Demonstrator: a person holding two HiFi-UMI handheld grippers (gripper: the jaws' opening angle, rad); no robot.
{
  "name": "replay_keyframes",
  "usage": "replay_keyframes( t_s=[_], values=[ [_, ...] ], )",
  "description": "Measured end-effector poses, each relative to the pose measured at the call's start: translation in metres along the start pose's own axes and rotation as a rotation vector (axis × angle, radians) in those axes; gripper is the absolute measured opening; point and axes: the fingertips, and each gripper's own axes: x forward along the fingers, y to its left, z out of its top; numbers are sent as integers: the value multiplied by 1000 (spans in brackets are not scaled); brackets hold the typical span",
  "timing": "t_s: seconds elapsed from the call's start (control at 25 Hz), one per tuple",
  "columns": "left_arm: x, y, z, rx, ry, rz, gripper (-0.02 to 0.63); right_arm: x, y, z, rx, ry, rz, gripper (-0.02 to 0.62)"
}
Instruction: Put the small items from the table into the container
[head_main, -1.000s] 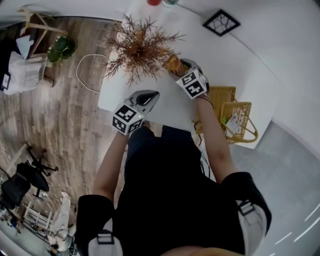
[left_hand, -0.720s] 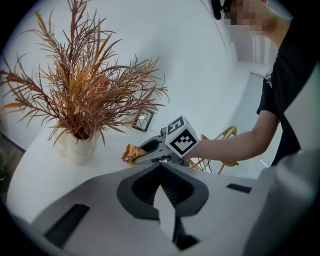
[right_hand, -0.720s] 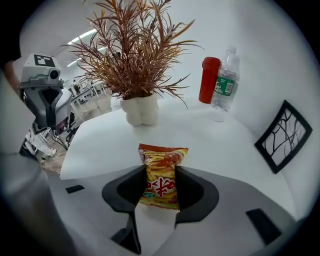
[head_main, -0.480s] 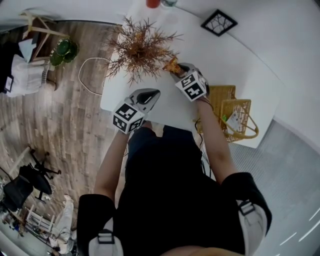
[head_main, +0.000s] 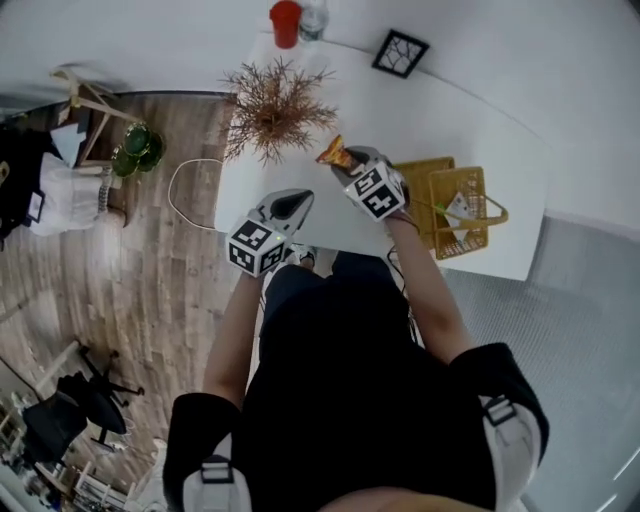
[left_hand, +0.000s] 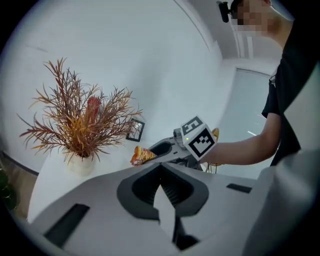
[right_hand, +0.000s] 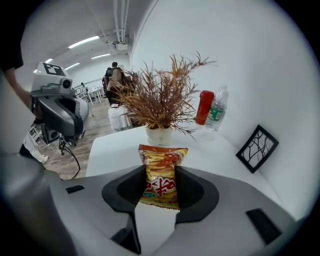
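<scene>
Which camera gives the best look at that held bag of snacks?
The right gripper view: the snack bag sits large and central between the jaws of the right gripper, print facing the camera. The head view shows only a tiny orange corner; the left gripper view, a small distant bag.

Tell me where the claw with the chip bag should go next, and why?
Probably sideways toward the yellow basket, then above its opening. The right gripper is clamped on the snack packet, which hangs clear above the white table. The basket stands at the table's right end, and the packet is not yet in it.
</scene>
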Motion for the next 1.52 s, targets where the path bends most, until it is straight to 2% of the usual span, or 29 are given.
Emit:
replay_keyframes(
  t_s=[0.24,0.76,0.88,1.16,1.32,1.52],
  values=[
    [-20,-15,-4,-14,-33,14,3,-39,36,16,-75,-48,-30,178],
    [-30,-72,-24,20,-66,106,2,-98,93,1,-131,-159,26,178],
    [-24,-99,-39,22,-55,135,3,-112,110,-26,-158,-153,53,178],
    [1,-191,-87,17,-39,166,3,-169,134,-116,-167,-147,103,178],
    [17,-236,-107,23,-36,161,3,-200,131,-156,-156,-150,89,178],
    [36,-275,-110,67,-30,137,3,-231,121,-187,-140,-166,55,178]
  ],
)
